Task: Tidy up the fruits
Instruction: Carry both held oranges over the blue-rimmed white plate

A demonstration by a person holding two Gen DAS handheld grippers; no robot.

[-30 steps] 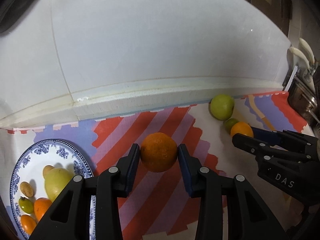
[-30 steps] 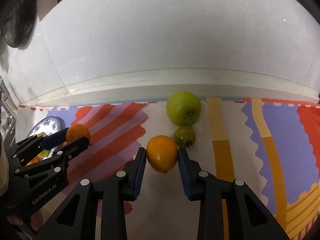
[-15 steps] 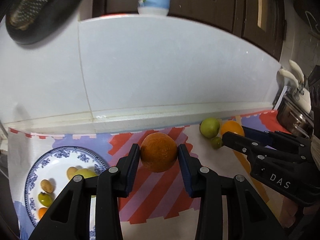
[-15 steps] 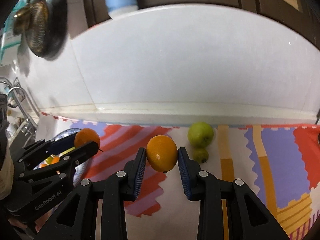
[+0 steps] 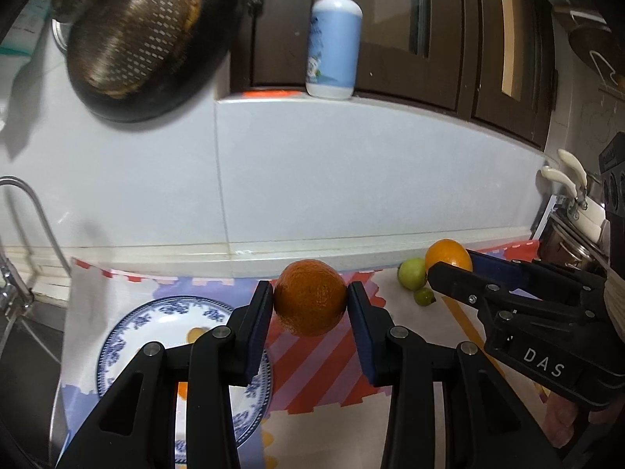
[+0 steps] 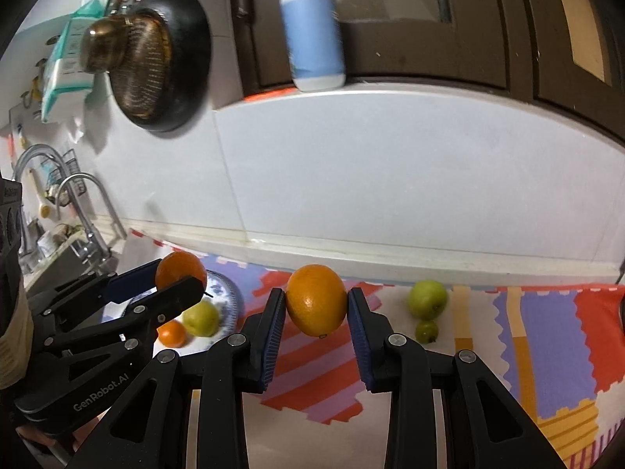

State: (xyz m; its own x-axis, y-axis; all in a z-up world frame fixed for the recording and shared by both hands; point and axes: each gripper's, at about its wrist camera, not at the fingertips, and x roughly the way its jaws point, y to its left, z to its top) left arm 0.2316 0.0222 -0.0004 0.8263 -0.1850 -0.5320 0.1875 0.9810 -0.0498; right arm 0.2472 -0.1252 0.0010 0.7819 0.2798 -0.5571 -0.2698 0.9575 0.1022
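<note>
The left gripper (image 5: 309, 299) was clenched on a dark orange (image 5: 310, 298), held in the air above the striped mat (image 5: 312, 367), and the right gripper (image 6: 315, 303) grasped a lighter orange (image 6: 316, 300) the same way. A blue-patterned plate (image 5: 164, 312) lay at the mat's left end, largely hidden behind the left gripper's fingers, so only a yellow-green fruit (image 6: 201, 318) and a small orange fruit (image 6: 172, 333) on it could be made out. A green apple (image 6: 427, 299) and a small green fruit (image 6: 426, 330) sat together on the mat near the wall.
</note>
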